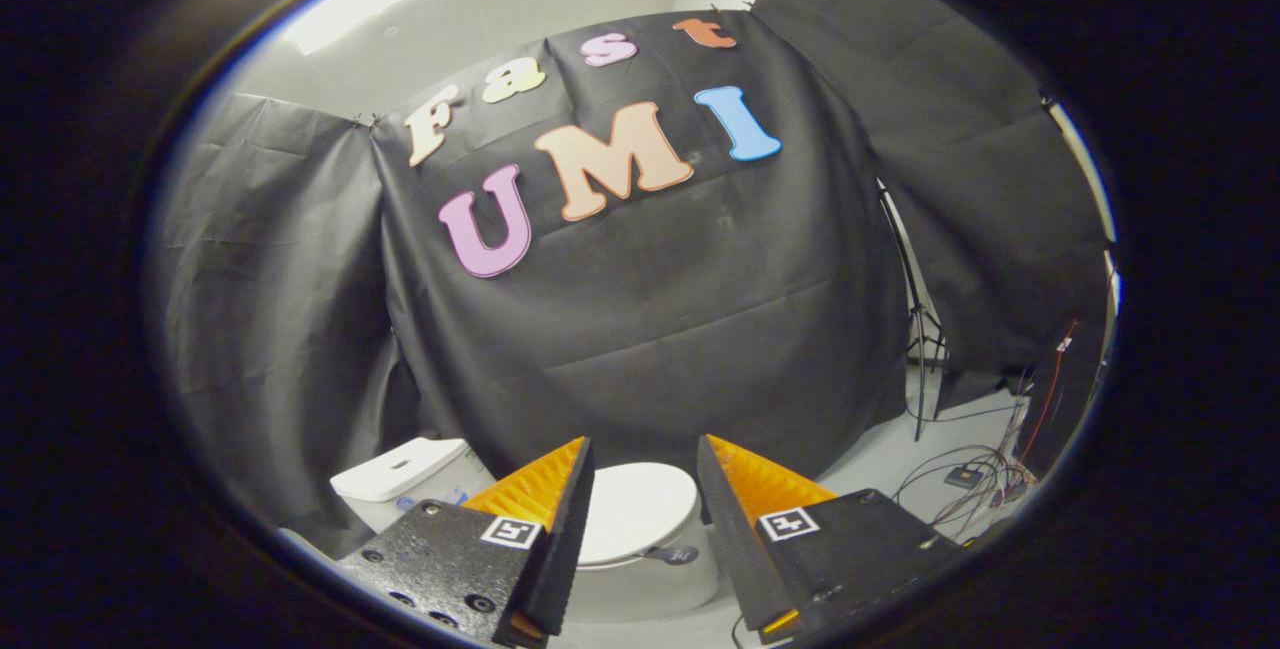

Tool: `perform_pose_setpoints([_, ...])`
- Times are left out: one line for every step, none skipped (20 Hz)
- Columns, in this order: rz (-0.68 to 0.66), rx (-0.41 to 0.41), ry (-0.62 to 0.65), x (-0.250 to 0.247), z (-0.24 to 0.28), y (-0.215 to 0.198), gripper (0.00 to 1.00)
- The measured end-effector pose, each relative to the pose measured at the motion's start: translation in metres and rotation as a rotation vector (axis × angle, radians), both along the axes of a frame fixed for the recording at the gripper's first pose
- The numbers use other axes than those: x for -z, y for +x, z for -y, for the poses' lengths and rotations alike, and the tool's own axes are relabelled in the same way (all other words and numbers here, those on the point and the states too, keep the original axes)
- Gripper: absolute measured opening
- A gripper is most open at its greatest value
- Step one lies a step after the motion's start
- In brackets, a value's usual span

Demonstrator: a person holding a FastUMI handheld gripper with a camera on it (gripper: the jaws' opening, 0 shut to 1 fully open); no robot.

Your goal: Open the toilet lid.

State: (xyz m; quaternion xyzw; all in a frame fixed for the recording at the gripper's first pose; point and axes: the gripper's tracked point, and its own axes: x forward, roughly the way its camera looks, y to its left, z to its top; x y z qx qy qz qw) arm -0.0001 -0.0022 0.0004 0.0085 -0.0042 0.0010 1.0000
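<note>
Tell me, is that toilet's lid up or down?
Down. The lid lies flat over the toilet bowl, seen beyond the open gripper, whose fingers touch nothing.

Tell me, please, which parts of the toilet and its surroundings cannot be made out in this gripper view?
- Toilet lid: closed; its sides lie behind the fingers of the open gripper, which holds nothing.
- Small dark tab at the lid's front: too small to identify.
- Toilet bowl: its base is cut off below.
- Tank: partly behind one finger.
- Cables on the floor: too small and tangled to trace.
</note>
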Motion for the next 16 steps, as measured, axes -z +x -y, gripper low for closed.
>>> perform_pose_setpoints([0.000,0.000,0.002,0.000,0.001,0.000,0.64])
perform_pose_setpoints([-0.001,0.000,0.005,0.000,0.001,0.001,0.64])
perform_pose_setpoints([-0.001,0.001,0.009,0.000,0.001,0.001,0.64])
perform_pose_setpoints([-0.004,0.003,0.016,0.001,0.003,0.001,0.64])
perform_pose_setpoints([-0.008,0.005,0.026,0.002,0.004,0.001,0.64])
perform_pose_setpoints([-0.012,0.007,0.042,0.004,0.006,0.002,0.64])
perform_pose_setpoints([-0.018,0.007,0.061,0.006,0.008,0.003,0.64])
perform_pose_setpoints([-0.024,0.008,0.081,0.008,0.009,0.003,0.64])
perform_pose_setpoints([-0.028,0.011,0.101,0.010,0.011,0.003,0.64])
perform_pose_setpoints([-0.032,0.016,0.119,0.012,0.014,0.004,0.64])
perform_pose_setpoints([-0.035,0.022,0.138,0.013,0.016,0.004,0.64])
perform_pose_setpoints([-0.037,0.028,0.158,0.015,0.019,0.003,0.64])
perform_pose_setpoints([-0.037,0.032,0.176,0.016,0.021,0.004,0.64])
perform_pose_setpoints([-0.039,0.035,0.194,0.018,0.023,0.004,0.64])
perform_pose_setpoints([-0.041,0.040,0.211,0.020,0.025,0.003,0.64])
perform_pose_setpoints([-0.042,0.043,0.226,0.021,0.027,0.004,0.64])
